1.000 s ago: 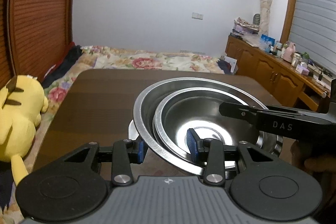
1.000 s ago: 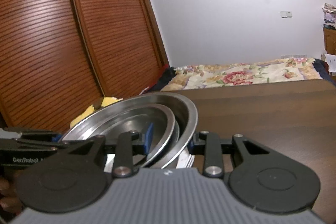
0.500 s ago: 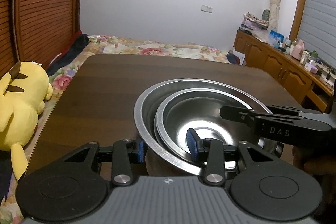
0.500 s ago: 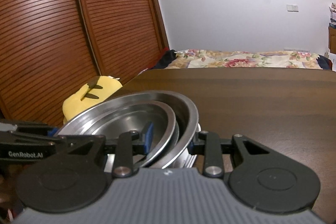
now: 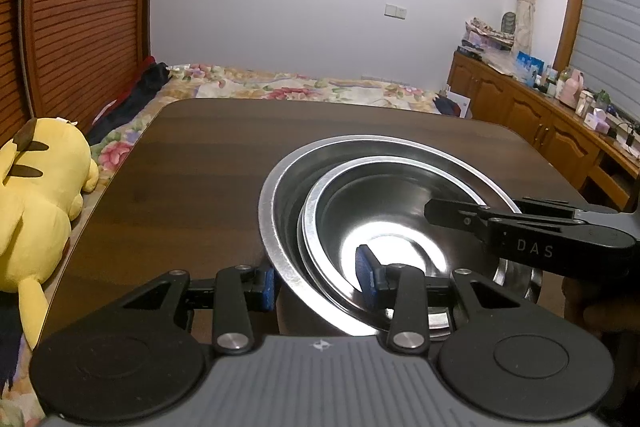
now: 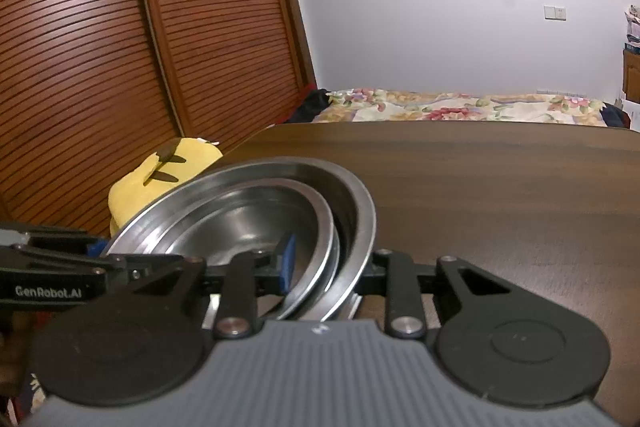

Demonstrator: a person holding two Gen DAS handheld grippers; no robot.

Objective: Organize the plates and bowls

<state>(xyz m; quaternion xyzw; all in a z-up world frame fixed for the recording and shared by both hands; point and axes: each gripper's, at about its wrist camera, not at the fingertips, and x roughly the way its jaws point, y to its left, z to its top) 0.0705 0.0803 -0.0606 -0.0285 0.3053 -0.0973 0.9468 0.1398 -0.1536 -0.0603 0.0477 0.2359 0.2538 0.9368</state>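
Together, the two grippers carried a nested stack of steel dishes, seen low and centre in both wrist views. The left gripper (image 5: 316, 285) was clenched across the near rims, one blue pad outside the large bowl (image 5: 280, 227) and the other inside the smaller bowl (image 5: 384, 223) that sat within it; the right gripper (image 6: 328, 269) pinched the opposite rims in the same manner (its arm crossed the right of the left view, marked "DAS"). Such opposed grips presumably kept the stack level and stopped the inner bowl from sliding, since polished steel offers the pads little friction. A flatter rim, probably a plate (image 5: 516, 277), showed beneath the bowls at lower right of the left view. Whether the stack rested on the dark wooden table (image 5: 192, 179) or hung just above it could not be told from these views. A yellow plush toy (image 5: 36, 211) lay off the table edge at the left of that frame, and a floral bedspread (image 6: 460, 105) filled the middle distance, beside the slatted wardrobe doors (image 6: 100, 67) at upper left of the right view. The sorting appeared well advanced, with the dishes already nested.
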